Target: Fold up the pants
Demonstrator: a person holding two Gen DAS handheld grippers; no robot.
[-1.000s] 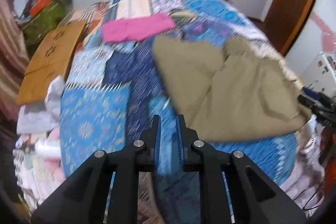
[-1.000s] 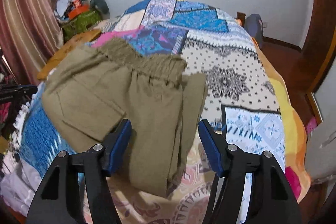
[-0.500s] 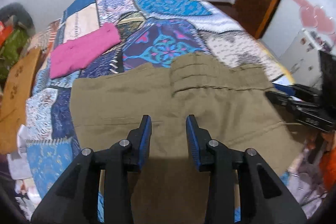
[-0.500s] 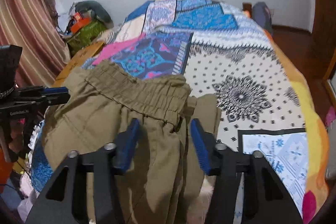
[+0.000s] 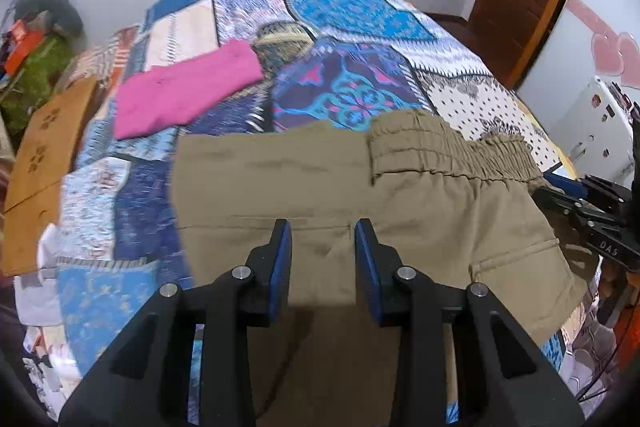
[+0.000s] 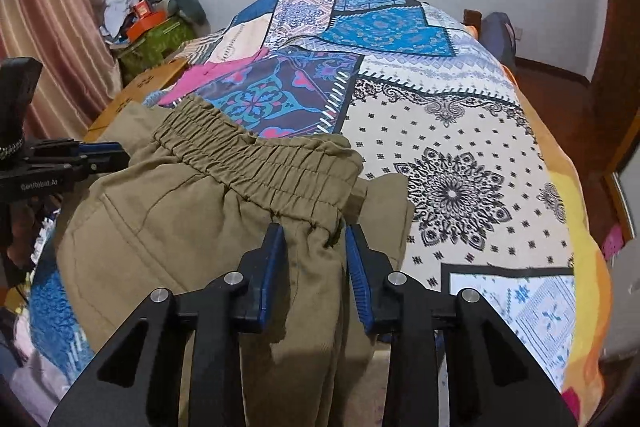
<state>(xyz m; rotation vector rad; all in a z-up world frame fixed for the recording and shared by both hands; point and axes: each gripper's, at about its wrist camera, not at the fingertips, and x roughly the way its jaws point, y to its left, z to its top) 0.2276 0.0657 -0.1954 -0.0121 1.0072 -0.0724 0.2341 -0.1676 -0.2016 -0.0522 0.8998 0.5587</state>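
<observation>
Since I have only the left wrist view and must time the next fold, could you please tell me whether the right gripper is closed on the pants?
Observer: No. The right gripper is open, with its fingers on either side of a bunch of the pants, just below the elastic waistband.
Operator: Thank you. What lies beyond that waistband corner?
Observer: A folded flap of the same olive fabric sticks out toward the black mandala patch of the bedspread.
Operator: And what shows at the far left there?
Observer: The left gripper reaches in from the left edge, beside the waistband's other end.
</observation>
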